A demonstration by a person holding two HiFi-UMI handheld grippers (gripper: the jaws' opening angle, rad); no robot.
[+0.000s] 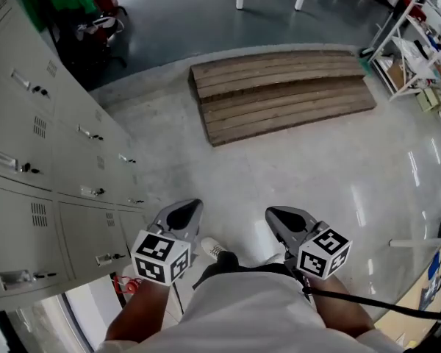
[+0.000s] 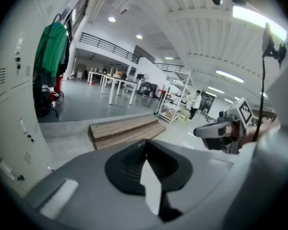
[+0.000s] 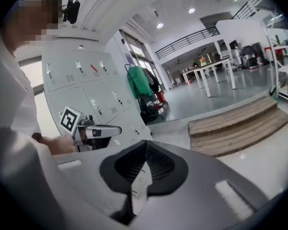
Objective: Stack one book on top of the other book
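No book shows in any view. In the head view my left gripper [image 1: 186,212] and right gripper [image 1: 279,216] are held side by side in front of the person's body, above a glossy grey floor. Both are shut with nothing between the jaws. In the left gripper view my left gripper [image 2: 145,145] has its jaws pressed together, and the right gripper [image 2: 207,132] shows off to the right. In the right gripper view my right gripper [image 3: 144,148] is likewise closed and empty, with the left gripper [image 3: 111,130] off to the left.
A stepped wooden platform [image 1: 279,93] lies on the floor ahead. Grey lockers [image 1: 37,182] line the left side, with a green garment [image 2: 50,51] hanging past them. Metal shelving [image 1: 419,46] stands at the far right. White tables [image 2: 113,83] and a distant person [image 2: 196,102] are farther back.
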